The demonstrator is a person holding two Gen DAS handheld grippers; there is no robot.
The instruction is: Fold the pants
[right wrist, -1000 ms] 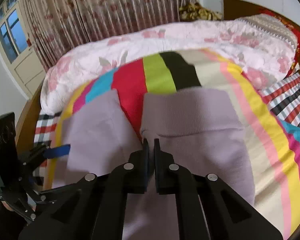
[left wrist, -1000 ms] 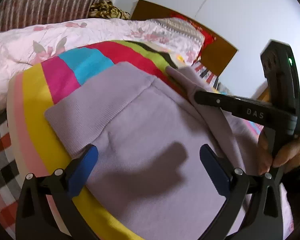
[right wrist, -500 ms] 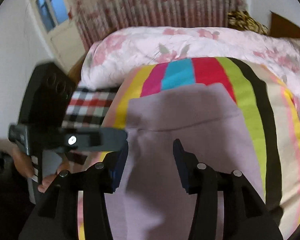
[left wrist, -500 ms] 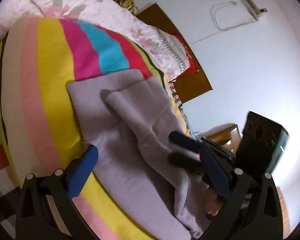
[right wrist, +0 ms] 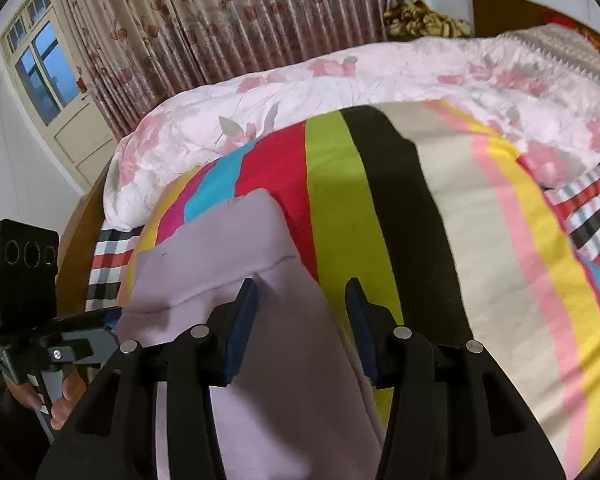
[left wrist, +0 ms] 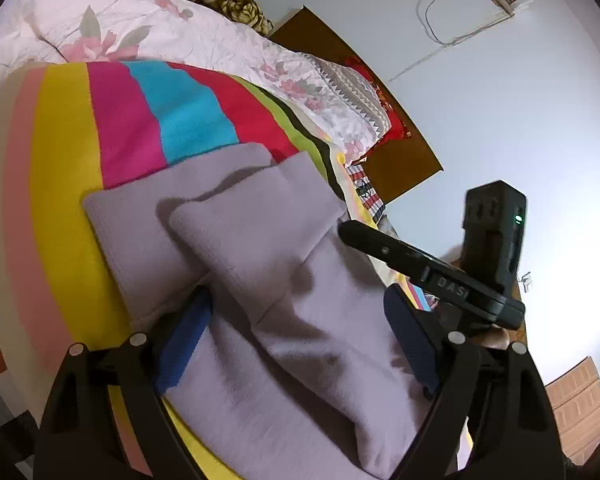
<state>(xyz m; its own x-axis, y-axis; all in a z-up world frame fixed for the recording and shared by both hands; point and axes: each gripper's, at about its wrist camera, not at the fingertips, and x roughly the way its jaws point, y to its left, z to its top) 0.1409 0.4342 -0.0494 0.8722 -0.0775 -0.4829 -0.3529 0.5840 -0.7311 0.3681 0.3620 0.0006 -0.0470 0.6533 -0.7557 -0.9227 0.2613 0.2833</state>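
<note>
Lilac pants (left wrist: 260, 240) lie on the striped blanket (left wrist: 60, 160), one leg folded over the other, waistband toward the floral quilt. My left gripper (left wrist: 296, 340) hovers low over the legs; its jaws are closing with the cloth lying between the blue pads, which are not pressing on it. In the right wrist view, the right gripper (right wrist: 300, 320) stands open above the right edge of the pants (right wrist: 220, 260), holding nothing. One black finger (left wrist: 372, 240) of the right tool reaches over the far edge of the pants. The left tool (right wrist: 60, 340) shows at the left, held by a hand (right wrist: 66, 396).
The striped blanket (right wrist: 380, 200) covers the bed. A bunched floral quilt (right wrist: 340, 80) lies along its far side, with a pillow and a brown headboard (left wrist: 400, 160) beyond. Curtains (right wrist: 220, 20) and a door (right wrist: 60, 100) stand behind the bed.
The right gripper carried the pant leg over onto the other leg, then opened and let it go. The left gripper rolled, and its pads now stand closer together.
</note>
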